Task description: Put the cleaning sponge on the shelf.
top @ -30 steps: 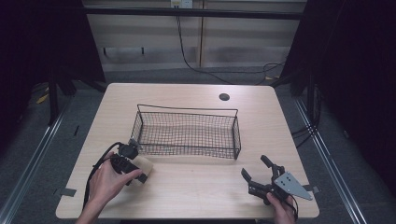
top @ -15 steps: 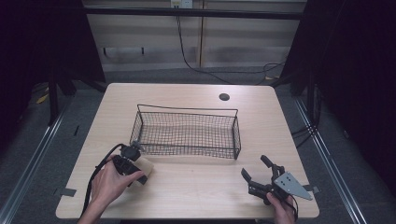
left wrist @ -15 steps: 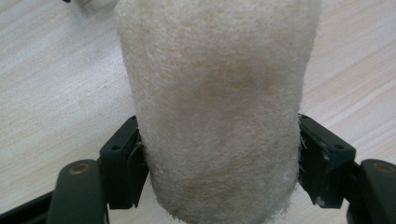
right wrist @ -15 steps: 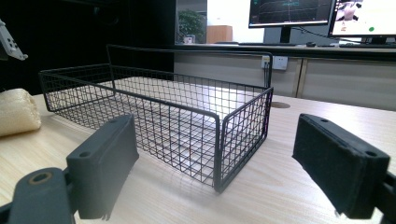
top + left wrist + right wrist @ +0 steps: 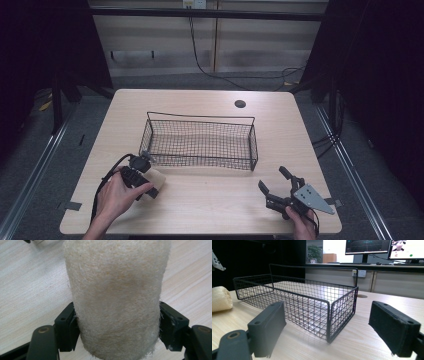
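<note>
Jaws clamped on both sides of the fuzzy cream roller [image 5: 116,297], that's our left gripper [image 5: 142,177] holding it on the table at seven o'clock from the wire basket [image 5: 200,142]. Right gripper [image 5: 277,187] waits at five o'clock, jaws spread, empty. Grasp made; lifting into the basket looks left to do

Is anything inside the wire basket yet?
No: the wire basket holds nothing, and the fuzzy cream roll lies on the table outside it, clamped by the left gripper.
</note>
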